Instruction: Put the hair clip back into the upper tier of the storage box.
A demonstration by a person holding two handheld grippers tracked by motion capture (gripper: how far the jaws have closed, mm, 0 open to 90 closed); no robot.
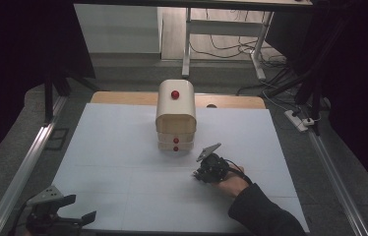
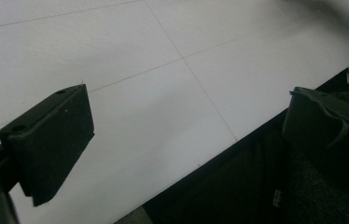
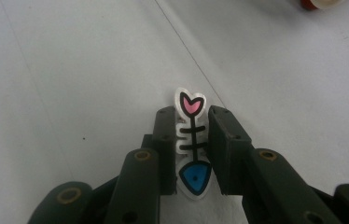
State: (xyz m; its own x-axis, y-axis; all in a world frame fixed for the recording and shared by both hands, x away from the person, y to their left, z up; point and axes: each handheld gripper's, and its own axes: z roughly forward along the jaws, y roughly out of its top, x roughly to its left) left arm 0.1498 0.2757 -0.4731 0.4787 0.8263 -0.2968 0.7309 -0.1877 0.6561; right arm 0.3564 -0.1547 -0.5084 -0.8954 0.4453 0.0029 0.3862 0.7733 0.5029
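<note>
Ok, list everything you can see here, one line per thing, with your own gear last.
Cream rounded-top mini drawer cabinet: one, cream, table centre toward the far edge, upright.
Red round knobs: three, red, one on the cabinet's top, two on its front drawers.
Flat fishbone-shaped sticker piece: one, white with black bones, pink heart tail and blue head, between the right gripper's jaws on the table.
White table cover: one, white, faint grid lines, across the table.
White power strip: one, floor at right.
Left gripper: black, jaws wide apart, near-left table edge.
Right gripper: black, closed on the sticker piece.
Person's hand: dark sleeve, holding the right gripper.
</note>
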